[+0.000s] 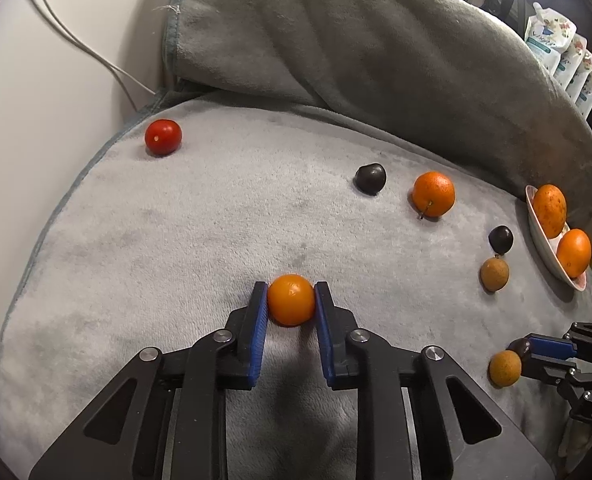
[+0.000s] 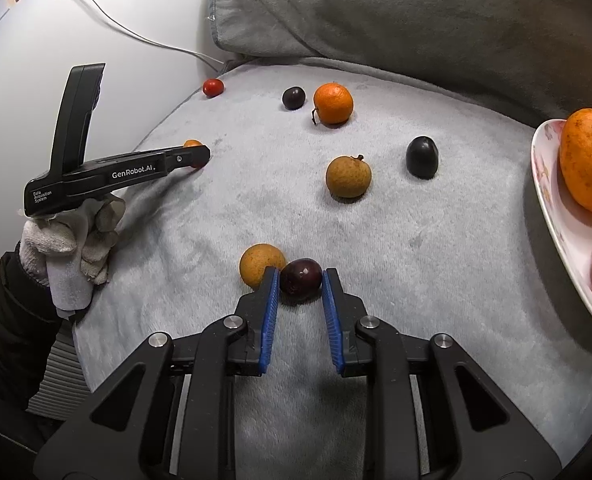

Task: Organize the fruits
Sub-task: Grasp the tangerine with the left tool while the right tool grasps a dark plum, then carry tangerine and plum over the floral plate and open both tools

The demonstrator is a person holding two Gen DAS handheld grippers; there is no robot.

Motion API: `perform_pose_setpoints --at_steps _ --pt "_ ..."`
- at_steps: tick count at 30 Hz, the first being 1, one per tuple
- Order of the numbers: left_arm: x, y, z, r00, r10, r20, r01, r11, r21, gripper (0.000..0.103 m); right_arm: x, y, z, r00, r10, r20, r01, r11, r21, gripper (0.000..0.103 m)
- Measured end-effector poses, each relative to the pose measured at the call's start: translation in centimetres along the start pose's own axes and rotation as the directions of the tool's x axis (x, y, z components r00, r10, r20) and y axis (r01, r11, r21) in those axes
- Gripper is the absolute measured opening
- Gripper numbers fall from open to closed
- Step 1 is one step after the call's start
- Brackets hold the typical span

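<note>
My left gripper [image 1: 291,295] is shut on a small orange fruit [image 1: 291,300] that rests on the grey blanket [image 1: 176,240]. My right gripper [image 2: 301,276] is closed around a dark purple fruit [image 2: 301,275], its blue pads touching both sides; a brown longan [image 2: 261,265] lies against the left finger. A white plate [image 2: 552,216] at the right holds two orange fruits [image 2: 588,158]. Loose on the blanket are a tangerine [image 2: 333,103], two dark fruits [image 2: 422,157], another longan [image 2: 348,176] and a red tomato [image 2: 213,87].
A folded grey blanket [image 1: 356,40] rises behind the fruits. A white wall with a cable [image 1: 76,40] lies to the left. Snack packets [image 1: 564,52] stand at the far right. The blanket's front edge drops off at the left [image 2: 80,320].
</note>
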State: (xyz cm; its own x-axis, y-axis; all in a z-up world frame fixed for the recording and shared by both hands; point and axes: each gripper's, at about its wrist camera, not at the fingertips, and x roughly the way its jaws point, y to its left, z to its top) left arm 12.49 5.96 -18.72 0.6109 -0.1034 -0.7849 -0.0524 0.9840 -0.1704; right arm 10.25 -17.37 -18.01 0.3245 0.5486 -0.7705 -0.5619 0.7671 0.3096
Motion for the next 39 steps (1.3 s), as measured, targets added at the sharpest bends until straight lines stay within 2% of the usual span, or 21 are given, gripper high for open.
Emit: perform_pose_setpoints --at_steps 10,21,28,39 --pt "-1.9 -1.3 -0.2 0.998 -0.052 0.024 0.052 0.999 -0.011 0.020 -1.9 -0.1 0.3 0.998 -0.019 0.060 0.019 1.000 -0.001 0.023" --pt "-3.8 -6.2 0.5 0.984 -0.168 0.064 0.164 0.985 0.059 0.020 -5.7 -1.3 0.4 0.987 -0.063 0.150 0.060 0.998 0.024 0.023" --pt "-4.1 -10.3 0.9 0.968 -0.243 0.065 0.235 0.966 0.111 0.020 -9.1 -4.2 -0.6 0.970 -0.113 0.217 0.095 0.991 0.089 0.023" --pt "-3.3 -18.0 0.8 0.939 -0.343 0.020 0.333 0.921 0.204 0.020 -13.7 -9.1 -1.7 0.940 -0.199 0.279 0.150 0.971 0.187 0.023"
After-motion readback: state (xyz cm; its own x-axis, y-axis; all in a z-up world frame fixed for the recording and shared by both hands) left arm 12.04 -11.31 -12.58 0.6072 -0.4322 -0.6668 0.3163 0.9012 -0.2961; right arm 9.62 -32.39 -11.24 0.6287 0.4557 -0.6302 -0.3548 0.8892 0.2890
